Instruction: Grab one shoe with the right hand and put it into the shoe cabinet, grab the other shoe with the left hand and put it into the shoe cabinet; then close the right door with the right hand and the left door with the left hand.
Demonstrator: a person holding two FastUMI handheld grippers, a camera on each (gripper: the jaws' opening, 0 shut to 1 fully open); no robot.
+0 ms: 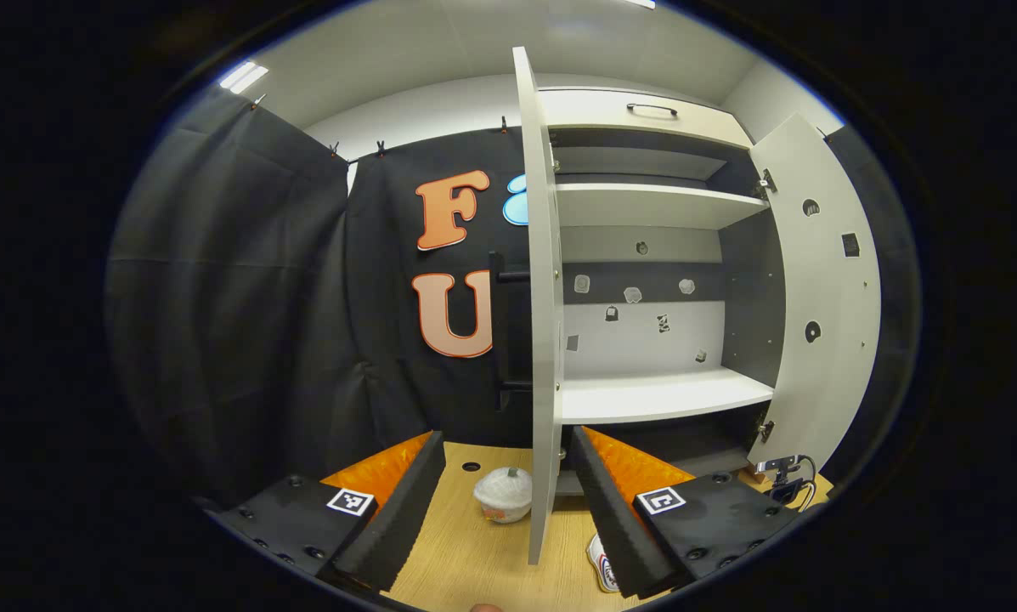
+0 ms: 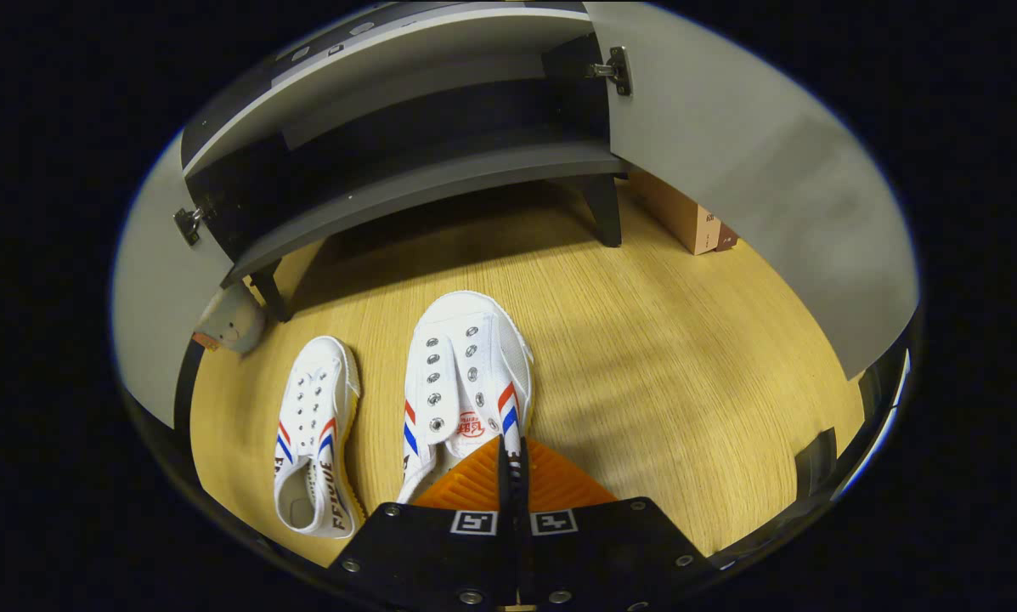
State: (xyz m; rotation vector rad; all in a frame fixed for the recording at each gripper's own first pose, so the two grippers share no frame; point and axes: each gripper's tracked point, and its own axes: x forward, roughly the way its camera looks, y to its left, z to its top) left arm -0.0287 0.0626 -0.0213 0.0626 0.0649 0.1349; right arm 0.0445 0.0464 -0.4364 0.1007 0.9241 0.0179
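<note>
While the right gripper (image 2: 508, 450) sits low over the nearer shoe (image 2: 467, 382), its jaws look pressed together at the shoe's collar edge; whether canvas is pinched between them, I cannot tell. Both shoes lie on the wood floor (image 2: 669, 374) before the open cabinet (image 2: 423, 183), toes toward it; the second shoe (image 2: 314, 433) is just beside the first, apart from it. Judging by look: light canvas, soft upper that will fold, stiffer rubber sole. Best hold would be the heel collar or side wall, fingers astride the rim. Left gripper (image 1: 508, 510) is held up, jaws spread wide, nothing between them, facing the left door (image 1: 542, 323) edge-on.
</note>
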